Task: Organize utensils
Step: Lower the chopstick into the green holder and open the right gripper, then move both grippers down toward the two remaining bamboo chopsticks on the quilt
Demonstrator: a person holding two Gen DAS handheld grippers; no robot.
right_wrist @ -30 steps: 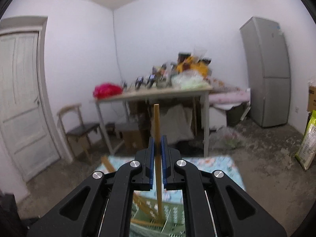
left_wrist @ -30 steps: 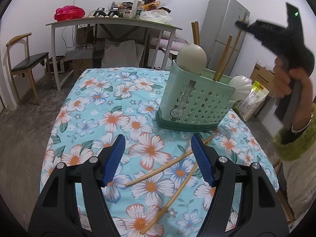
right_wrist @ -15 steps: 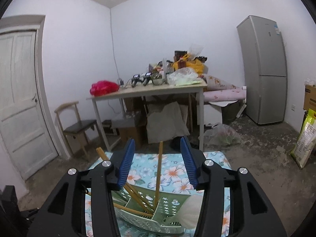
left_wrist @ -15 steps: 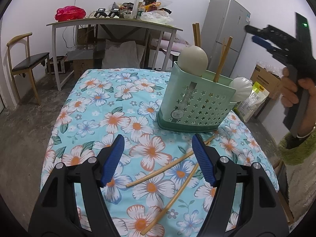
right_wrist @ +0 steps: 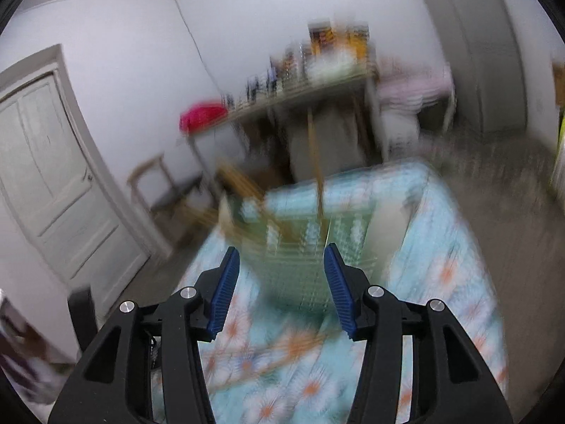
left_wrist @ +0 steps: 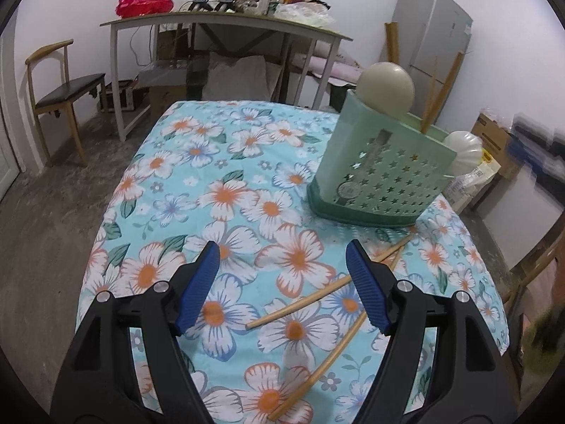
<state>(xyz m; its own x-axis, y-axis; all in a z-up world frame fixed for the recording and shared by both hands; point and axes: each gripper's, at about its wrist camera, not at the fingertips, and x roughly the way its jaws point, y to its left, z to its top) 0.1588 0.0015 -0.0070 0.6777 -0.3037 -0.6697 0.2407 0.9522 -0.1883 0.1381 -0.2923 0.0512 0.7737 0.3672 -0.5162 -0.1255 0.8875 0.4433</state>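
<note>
The left gripper (left_wrist: 282,261), black-armed with ribbed blue pads, fills the bottom of its own view with the jaws spread wide and nothing between them; they hang over the floral turquoise tablecloth (left_wrist: 197,162). Just past the right-hand pad, in the lower right of that frame, two loose bamboo chopsticks (left_wrist: 310,296) lie flat on the cloth, crossing near their far ends and running down toward the bottom edge. Beyond them, at centre right, stands the pale green plastic utensil caddy with star-shaped holes (left_wrist: 385,183), sitting in its darker green drip tray. A cream round-bowled ladle (left_wrist: 385,88) pokes up from its near corner, a white scalloped spoon (left_wrist: 462,152) leans out at its right side, and several upright bamboo chopsticks (left_wrist: 441,88) rise from the back compartments.

The right gripper (right_wrist: 280,275), seen in its own heavily blurred view, has its blue pads apart and empty. The green caddy (right_wrist: 300,268) shows smeared just beyond the gap, with one bamboo stick (right_wrist: 314,162) standing tall from it in mid-frame.

Farther out, in the upper part of the left view, a cluttered grey metal-legged table (left_wrist: 226,24) carries a red bag (left_wrist: 144,3); a wooden chair with a dark seat (left_wrist: 63,84) stands at the left edge and a silver refrigerator (left_wrist: 434,31) at the upper right. A white panelled door (right_wrist: 53,176) fills the left of the right view.
</note>
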